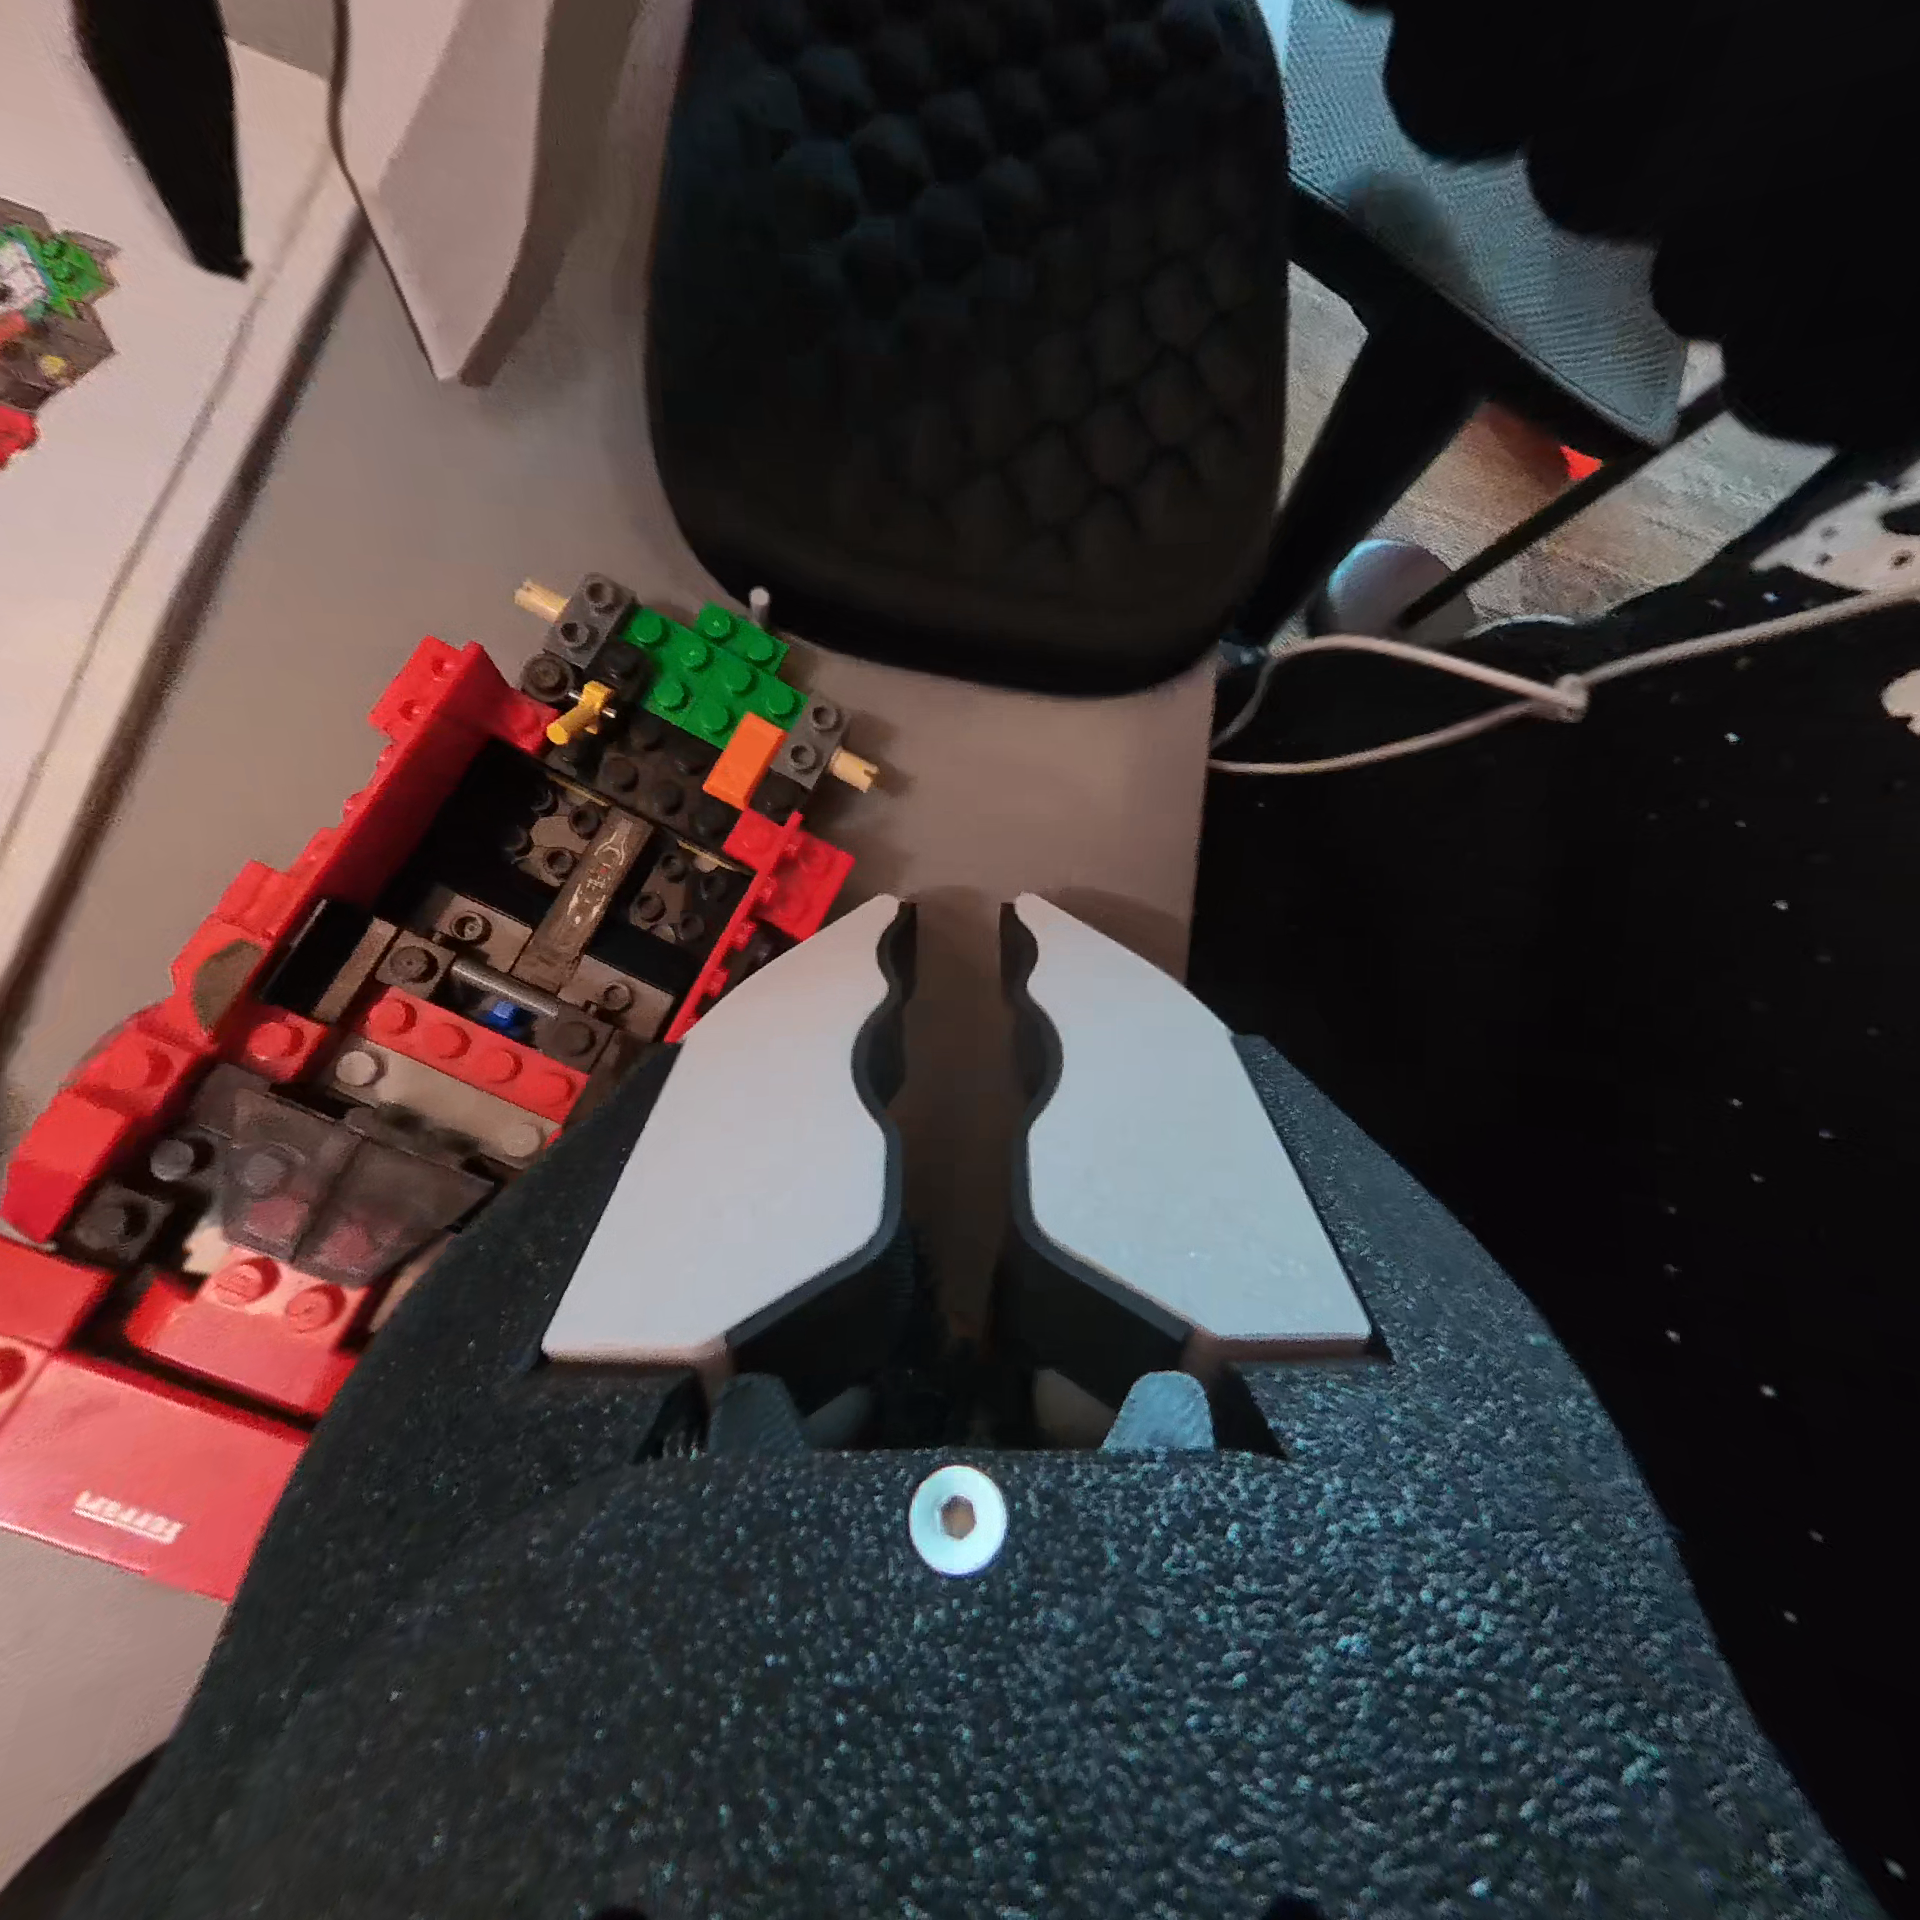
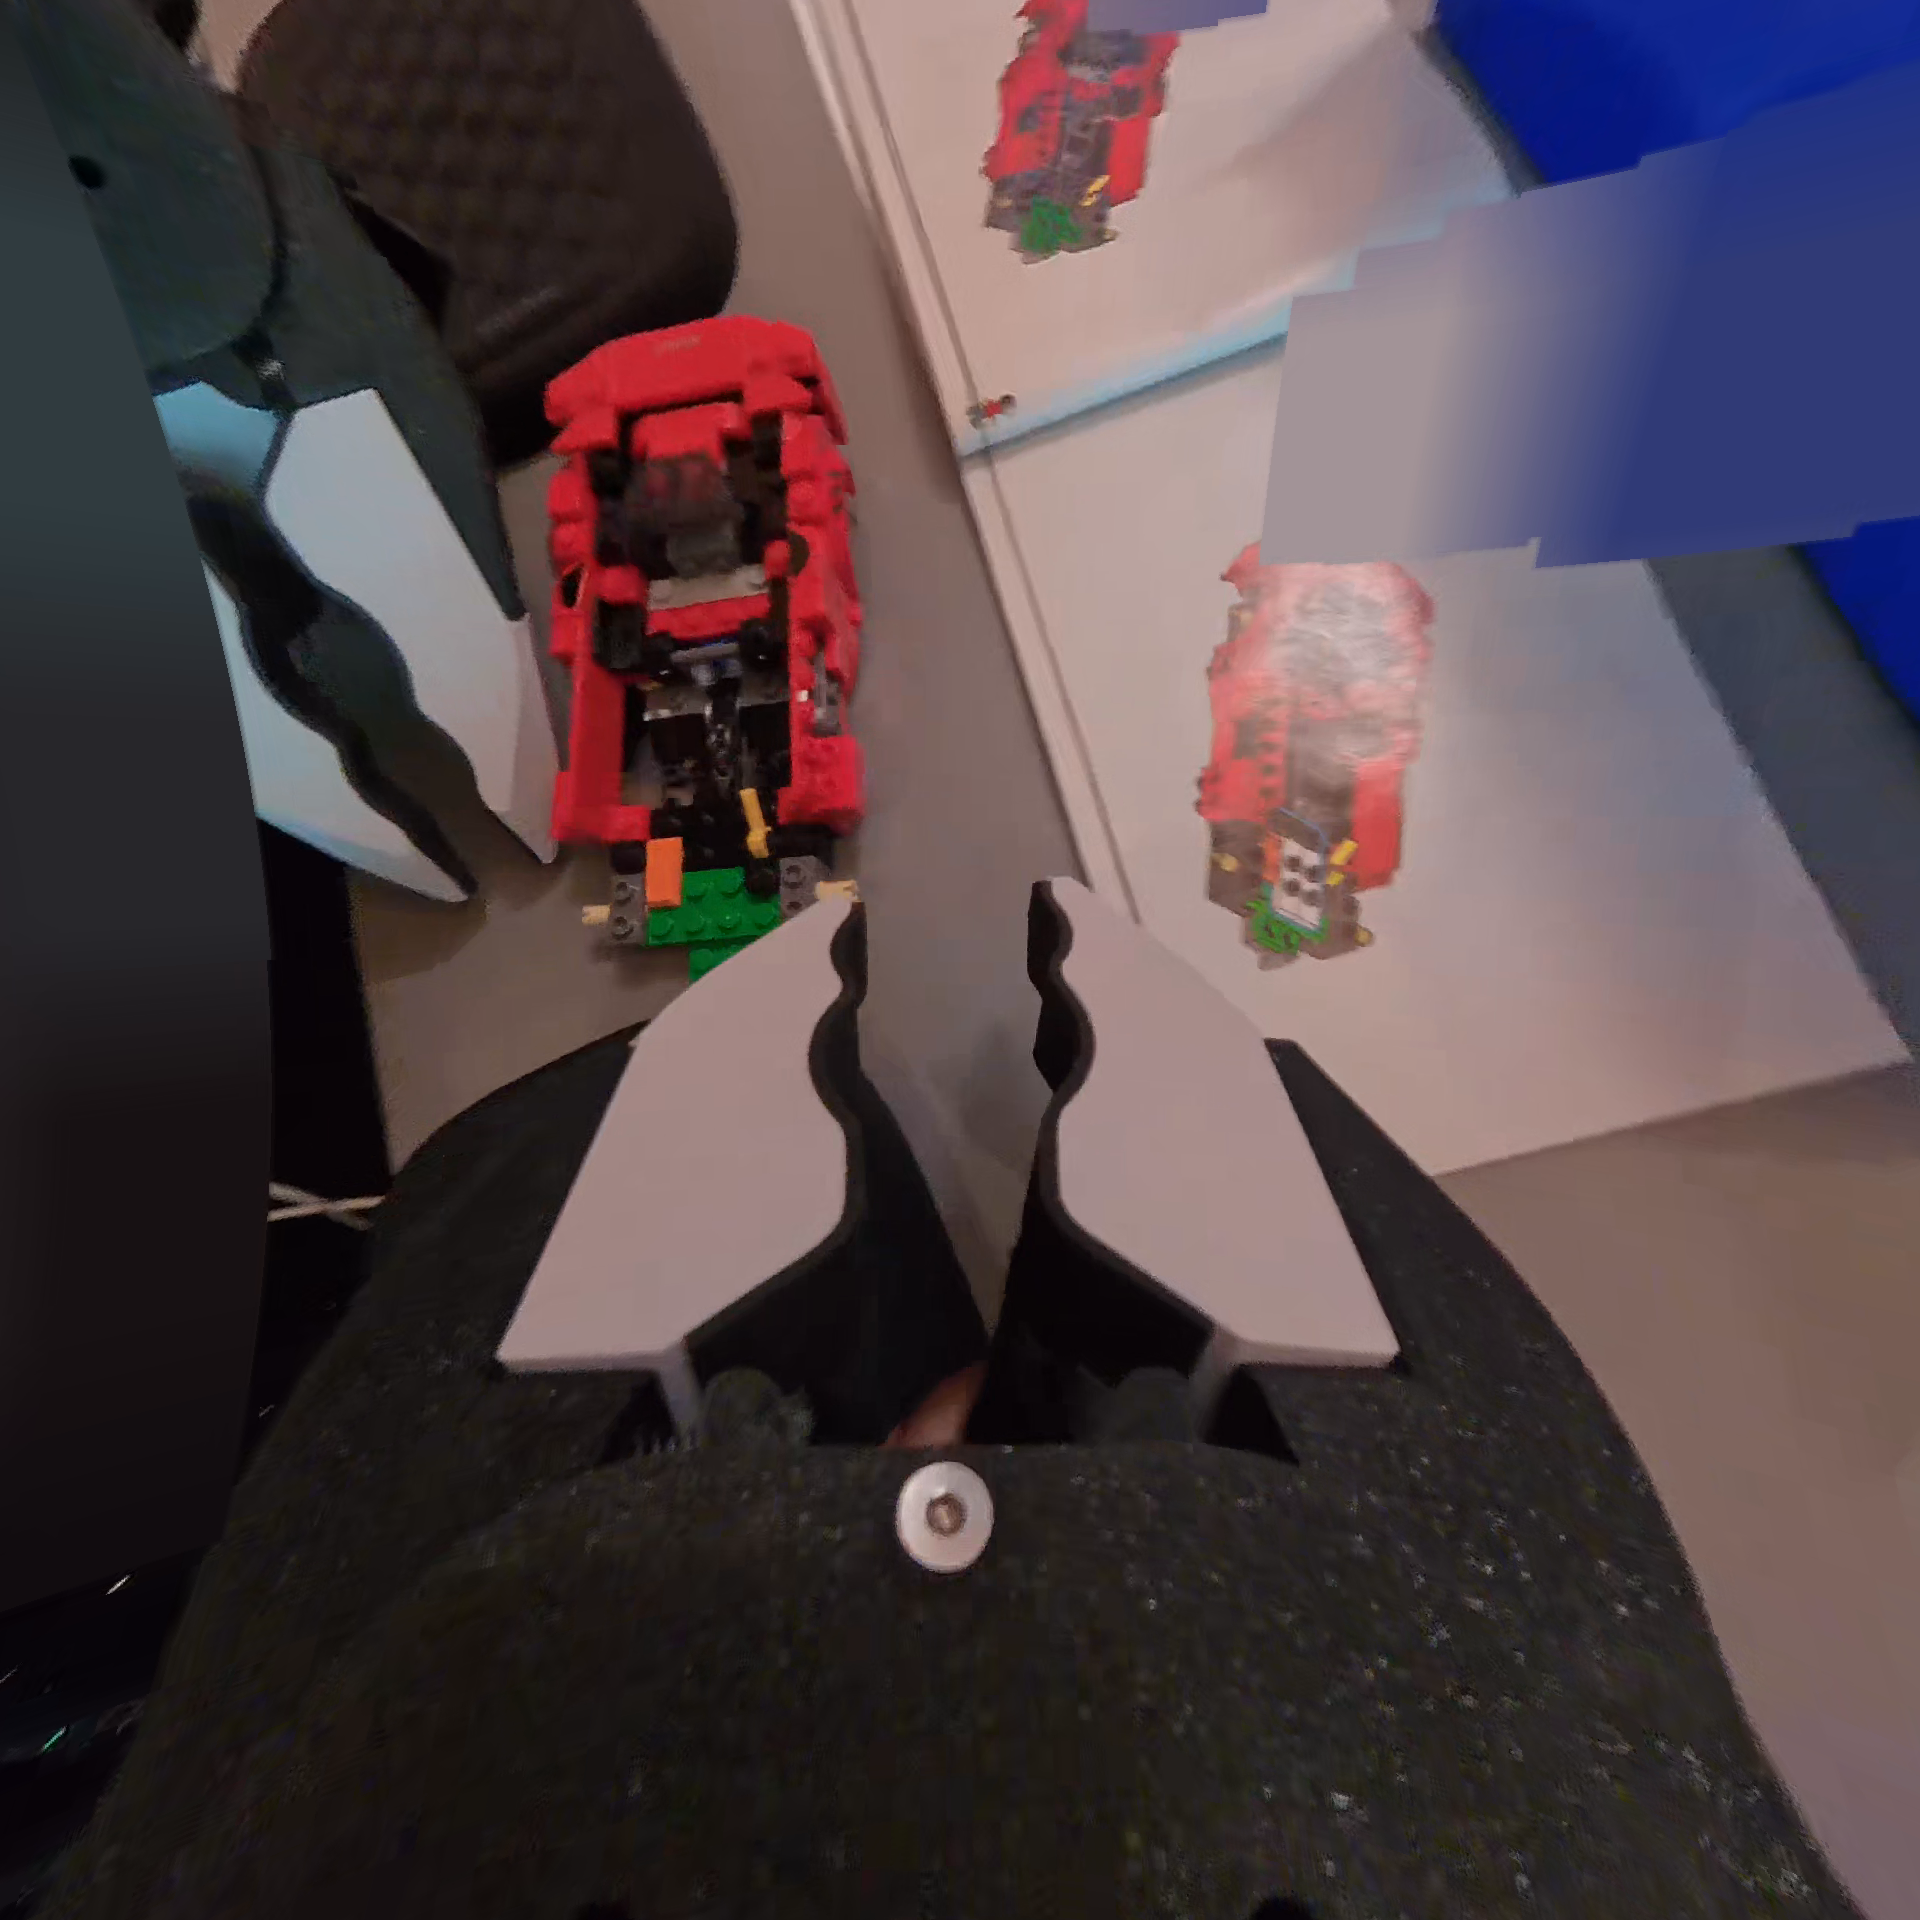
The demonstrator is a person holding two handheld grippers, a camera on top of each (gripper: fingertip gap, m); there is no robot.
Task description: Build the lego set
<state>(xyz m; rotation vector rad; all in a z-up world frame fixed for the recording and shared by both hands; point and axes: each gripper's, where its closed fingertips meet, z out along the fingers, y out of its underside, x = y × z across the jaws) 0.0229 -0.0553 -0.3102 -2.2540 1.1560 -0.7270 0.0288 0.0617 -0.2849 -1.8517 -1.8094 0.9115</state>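
Note:
A half-built red lego car (image 1: 416, 997) lies on the grey table, with a black inside, green plates (image 1: 717, 670), an orange brick (image 1: 743, 764) and a yellow pin at one end. It also shows in the right wrist view (image 2: 707, 623). My left gripper (image 1: 956, 914) is open and empty, just right of the car near the table edge. My right gripper (image 2: 945, 904) is open and empty, just right of the car's green end. The left gripper also shows in the right wrist view (image 2: 395, 717), beside the car's left side.
An open instruction booklet (image 2: 1351, 779) with car pictures lies right of the car; it also shows in the left wrist view (image 1: 62, 312). A black padded chair seat (image 1: 966, 343) stands past the table edge. A blue thing (image 2: 1714, 104) is at the far right. Cables (image 1: 1455, 707) hang off the table.

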